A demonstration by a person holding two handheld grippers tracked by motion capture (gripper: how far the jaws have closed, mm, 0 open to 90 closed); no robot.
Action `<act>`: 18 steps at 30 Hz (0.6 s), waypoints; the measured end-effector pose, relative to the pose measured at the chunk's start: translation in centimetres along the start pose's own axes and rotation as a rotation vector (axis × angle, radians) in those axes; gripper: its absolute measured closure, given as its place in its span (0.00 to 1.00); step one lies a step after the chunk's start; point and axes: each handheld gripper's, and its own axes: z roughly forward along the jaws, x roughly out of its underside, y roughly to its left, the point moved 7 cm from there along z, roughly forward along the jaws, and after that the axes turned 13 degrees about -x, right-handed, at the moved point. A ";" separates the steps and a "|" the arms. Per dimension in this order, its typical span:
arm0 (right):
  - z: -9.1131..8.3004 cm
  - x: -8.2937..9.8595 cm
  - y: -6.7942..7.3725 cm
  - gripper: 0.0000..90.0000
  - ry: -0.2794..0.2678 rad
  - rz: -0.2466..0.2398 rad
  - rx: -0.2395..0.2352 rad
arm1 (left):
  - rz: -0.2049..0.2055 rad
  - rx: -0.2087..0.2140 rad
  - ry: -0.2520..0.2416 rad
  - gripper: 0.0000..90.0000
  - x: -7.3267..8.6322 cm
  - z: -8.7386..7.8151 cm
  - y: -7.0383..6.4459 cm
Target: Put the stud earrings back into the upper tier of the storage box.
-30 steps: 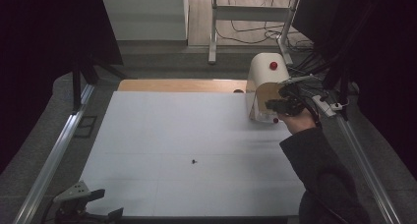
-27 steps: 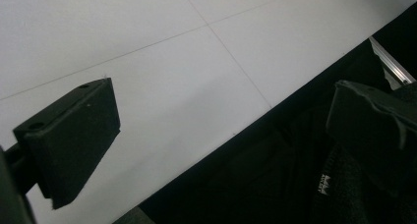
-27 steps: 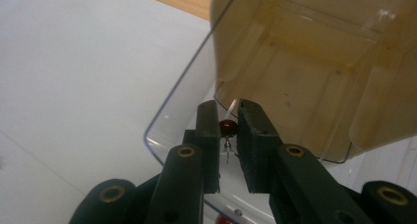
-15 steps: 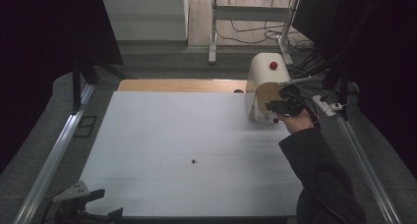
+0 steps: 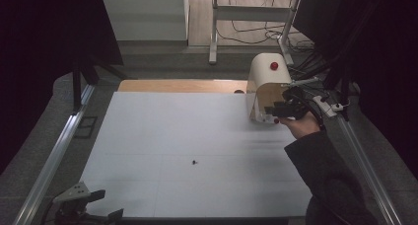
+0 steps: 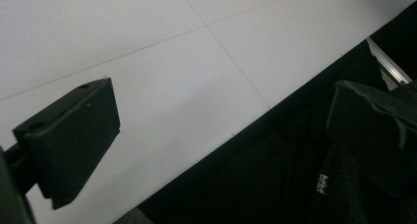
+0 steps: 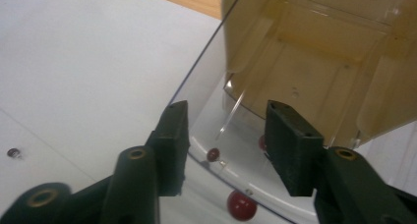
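My right gripper (image 5: 277,109) hangs at the open front of the cream, round-topped bread-bin-like box (image 5: 266,77) that stands at the far right corner of the white surface (image 5: 187,136). Its jaws are released, spread with nothing between them. In the right gripper view the box's clear curved plastic door (image 7: 206,86) stands swung open, and its lower edge carries a small dark-red round knob (image 7: 241,206), which lies just below and between my jaws (image 7: 226,140), a little nearer to me than their tips. So the knob is down and slightly back from where I point; the door's edge runs crosswise to my jaws. I think a second red dot (image 7: 213,154) farther in is a reflection or a fastener, though the clear plastic makes it hard to be sure.

My left gripper (image 5: 84,200) rests off the near left corner of the surface, well apart from the box, jaws (image 6: 216,135) wide open and holding nothing. The right hand (image 5: 300,124) is plainly the nearer one.
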 end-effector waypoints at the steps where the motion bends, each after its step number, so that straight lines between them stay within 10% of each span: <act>1: -0.1 0.0 0.2 0.52 -0.001 -0.005 -0.004 | 0.001 0.000 0.000 0.00 0.0 0.0 0.0; 18: 0.1 1.5 3.4 0.24 -0.002 -0.040 -0.065 | 0.002 0.000 0.003 0.00 0.0 0.0 0.0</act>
